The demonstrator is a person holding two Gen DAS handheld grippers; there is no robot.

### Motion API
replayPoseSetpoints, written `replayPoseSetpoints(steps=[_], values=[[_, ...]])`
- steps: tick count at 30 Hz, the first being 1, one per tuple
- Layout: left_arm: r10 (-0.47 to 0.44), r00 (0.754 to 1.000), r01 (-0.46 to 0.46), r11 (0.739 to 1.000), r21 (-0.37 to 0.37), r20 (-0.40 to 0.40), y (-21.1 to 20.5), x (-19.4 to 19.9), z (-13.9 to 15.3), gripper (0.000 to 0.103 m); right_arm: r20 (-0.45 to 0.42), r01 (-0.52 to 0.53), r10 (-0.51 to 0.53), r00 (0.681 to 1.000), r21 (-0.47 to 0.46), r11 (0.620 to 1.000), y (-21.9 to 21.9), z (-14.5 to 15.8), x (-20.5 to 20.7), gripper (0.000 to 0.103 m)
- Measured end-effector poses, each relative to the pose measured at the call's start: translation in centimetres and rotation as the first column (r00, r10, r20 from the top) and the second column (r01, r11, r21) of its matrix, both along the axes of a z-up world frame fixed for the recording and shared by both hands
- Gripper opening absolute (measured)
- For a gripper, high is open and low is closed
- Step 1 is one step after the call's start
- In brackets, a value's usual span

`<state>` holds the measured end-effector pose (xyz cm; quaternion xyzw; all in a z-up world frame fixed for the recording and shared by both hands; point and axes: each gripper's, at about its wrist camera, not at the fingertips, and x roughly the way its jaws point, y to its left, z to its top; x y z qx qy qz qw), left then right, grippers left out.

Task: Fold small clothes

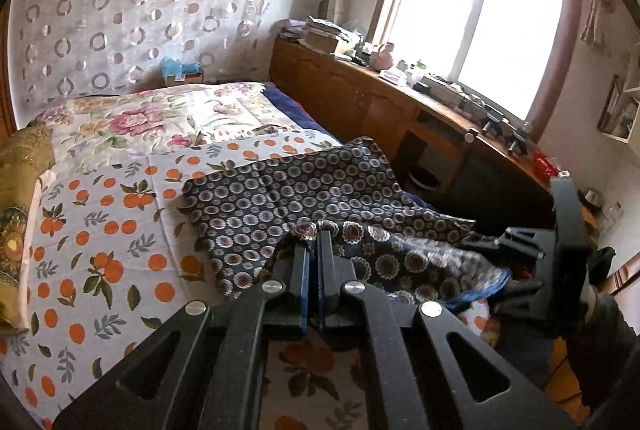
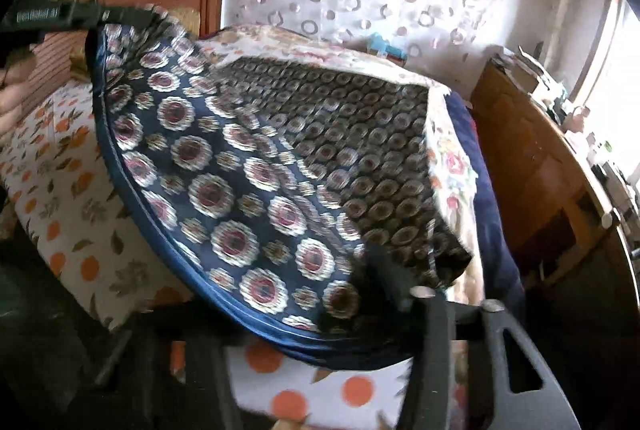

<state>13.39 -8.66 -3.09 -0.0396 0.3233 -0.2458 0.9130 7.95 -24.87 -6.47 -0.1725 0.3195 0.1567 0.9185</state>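
A dark navy garment [image 1: 288, 197] with round medallion print lies across the orange-print bed sheet [image 1: 100, 230], its near part lifted. My left gripper [image 1: 314, 234] is shut on the garment's near edge, fingers pressed together with cloth between the tips. At the right of the left wrist view, my right gripper [image 1: 486, 244] reaches into the blurred lifted edge. In the right wrist view the garment [image 2: 248, 181] drapes over my right gripper [image 2: 360, 270] and hides its pads; the blue hem hangs taut from there to the left gripper [image 2: 120, 15], so it looks shut on the cloth.
A floral quilt [image 1: 152, 117] covers the far part of the bed, with an olive pillow [image 1: 20, 165] at the left. A long wooden cabinet [image 1: 360, 97] cluttered with small items runs under the window [image 1: 480, 21] along the bed's right side. A patterned curtain [image 1: 132, 9] hangs behind.
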Motion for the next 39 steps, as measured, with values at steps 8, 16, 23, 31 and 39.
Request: replayPoseSetpoints(steps=[8,16,23,31,39], values=[[0.053,0.998,-0.054,0.997,0.054,0.018,0.7,2.2,-0.6,0.003,0.063,0.006,-0.013,0.998,0.098,0.995,0.1,4.4,6.1,0.016],[0.072,0.997,-0.071,0.994,0.081,-0.014,1.3,5.1,-1.7,0.004,0.036,-0.006,0.001,0.999,0.121,0.993,1.1,3.2,10.8,0.016],[0.046,0.999,-0.044,0.994,0.102,-0.014,1.4,6.9,-2.4,0.024,-0.008,-0.013,0.014,1.0,0.137,0.99,0.9,1.6,14.1,0.016],[0.096,0.995,-0.092,0.988,0.122,-0.031,3.4,9.2,-3.3,0.059,-0.055,-0.003,0.011,0.998,0.144,0.99,1.3,2.2,18.1,0.019],[0.124,0.989,-0.112,0.984,0.14,-0.079,4.4,11.0,-4.6,0.06,-0.055,0.022,-0.014,0.998,0.144,0.989,1.4,3.5,21.2,0.049]])
